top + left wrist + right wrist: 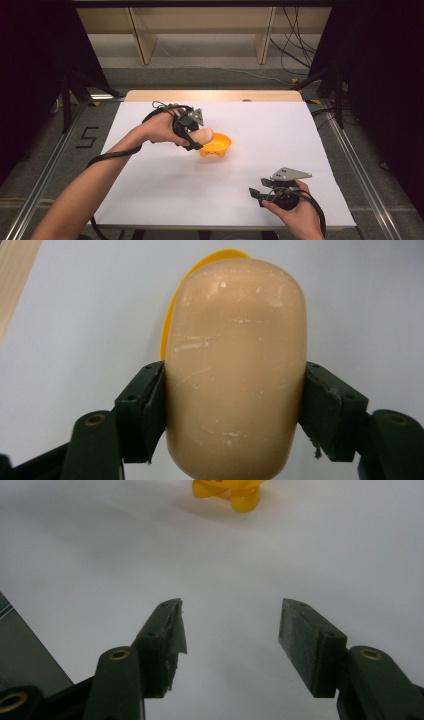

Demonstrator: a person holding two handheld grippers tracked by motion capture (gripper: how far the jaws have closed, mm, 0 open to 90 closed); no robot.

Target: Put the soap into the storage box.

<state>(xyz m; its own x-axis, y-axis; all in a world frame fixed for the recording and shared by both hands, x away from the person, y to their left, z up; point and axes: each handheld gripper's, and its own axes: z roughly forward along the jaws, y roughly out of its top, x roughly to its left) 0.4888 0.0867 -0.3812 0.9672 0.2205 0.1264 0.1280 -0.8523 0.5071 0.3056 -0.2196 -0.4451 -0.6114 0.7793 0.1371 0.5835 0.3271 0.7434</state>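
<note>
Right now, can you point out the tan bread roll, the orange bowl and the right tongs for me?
tan bread roll [235,370]: left gripper view, middle of its smooth face, clamped between the pads.
orange bowl [220,145]: high view, near rim.
right tongs [230,630]: right gripper view, open gap midway between the tips.

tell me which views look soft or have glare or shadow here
High view: dark at both sides, even light on the white table. Left gripper view: the tan bread-like piece is near and soft, with small glints. Right gripper view: the yellow bowl is blurred, with a soft shadow beside it.
</note>
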